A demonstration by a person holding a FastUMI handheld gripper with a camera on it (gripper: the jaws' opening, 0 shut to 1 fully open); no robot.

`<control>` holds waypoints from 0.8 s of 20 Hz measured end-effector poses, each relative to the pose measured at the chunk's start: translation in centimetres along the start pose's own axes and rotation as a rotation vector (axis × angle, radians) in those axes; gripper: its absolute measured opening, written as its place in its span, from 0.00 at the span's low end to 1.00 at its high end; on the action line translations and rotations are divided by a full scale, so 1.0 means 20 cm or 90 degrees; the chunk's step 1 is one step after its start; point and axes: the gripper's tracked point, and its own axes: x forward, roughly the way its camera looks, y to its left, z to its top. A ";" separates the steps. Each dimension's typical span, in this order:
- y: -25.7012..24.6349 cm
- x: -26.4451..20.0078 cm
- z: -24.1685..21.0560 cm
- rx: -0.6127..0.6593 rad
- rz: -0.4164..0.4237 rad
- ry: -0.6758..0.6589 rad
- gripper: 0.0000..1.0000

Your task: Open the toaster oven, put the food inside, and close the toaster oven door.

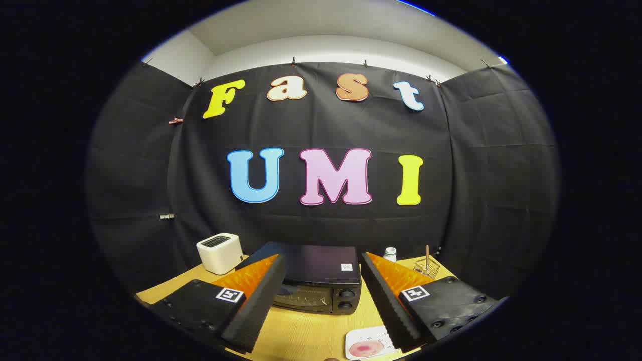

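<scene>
The toaster oven [321, 281] is black, its top a dark purplish sheen with a small white sticker. On the pale wood table [301, 336], a white toaster [219, 253] sits near the back left corner. At the front edge a white plate [368, 343] carries pink food [365, 349] (round, with a darker centre). A white-capped bottle [389, 253] stands by a wire basket [427, 267].

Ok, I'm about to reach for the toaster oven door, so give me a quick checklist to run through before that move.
1. Gripper open, nothing between the fingers: ok.
2. Toaster oven straight ahead, between the fingers: ok.
3. Oven door shut, not yet opened: ok.
4. Door handle located: cannot tell, the front is dark.
5. Food waiting on the white plate near the right finger: ok.
6. White toaster standing off to the left, apart from the oven: ok.
</scene>
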 end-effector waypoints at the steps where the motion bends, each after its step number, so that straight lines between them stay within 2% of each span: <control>1: 0.02 0.00 0.00 0.001 0.003 -0.001 0.98; 16: 0.11 -0.05 -0.04 -0.004 0.017 0.015 0.98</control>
